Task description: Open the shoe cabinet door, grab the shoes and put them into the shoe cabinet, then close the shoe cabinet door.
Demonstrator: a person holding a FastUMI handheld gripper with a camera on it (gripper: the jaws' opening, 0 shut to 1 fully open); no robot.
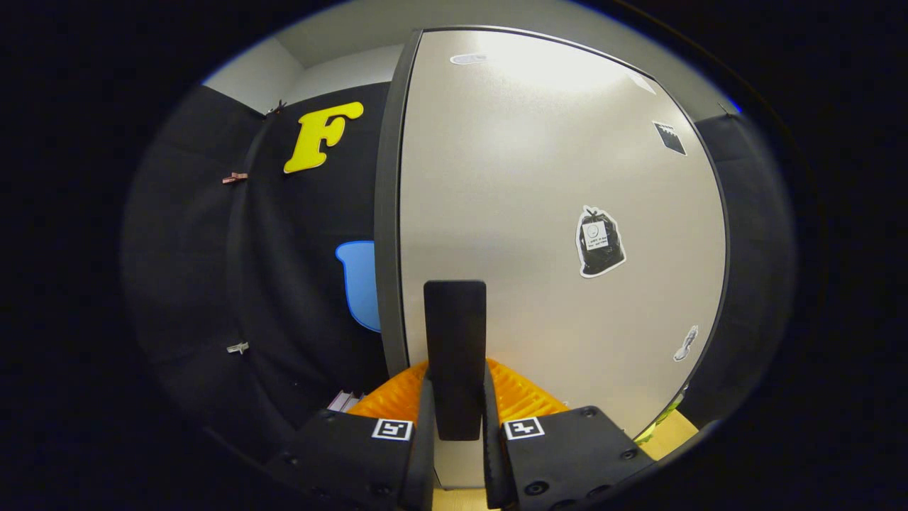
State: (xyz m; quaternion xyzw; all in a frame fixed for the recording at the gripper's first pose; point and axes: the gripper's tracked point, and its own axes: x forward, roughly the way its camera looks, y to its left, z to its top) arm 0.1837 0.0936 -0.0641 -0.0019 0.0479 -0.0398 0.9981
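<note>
Both tongs (455, 397) fingers clamp door handle (455, 333).

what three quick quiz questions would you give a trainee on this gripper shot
1. True or false: the gripper is shut on the black handle of the cabinet door.
2. What is stuck on the door, beyond the handle? A) a bag-shaped sticker B) a round clock C) a key hook
3. Fill in: the handle stands ___ between the fingers.

Key: 1 true, a finger presses on each side of the handle; 2 A; 3 upright.
</note>
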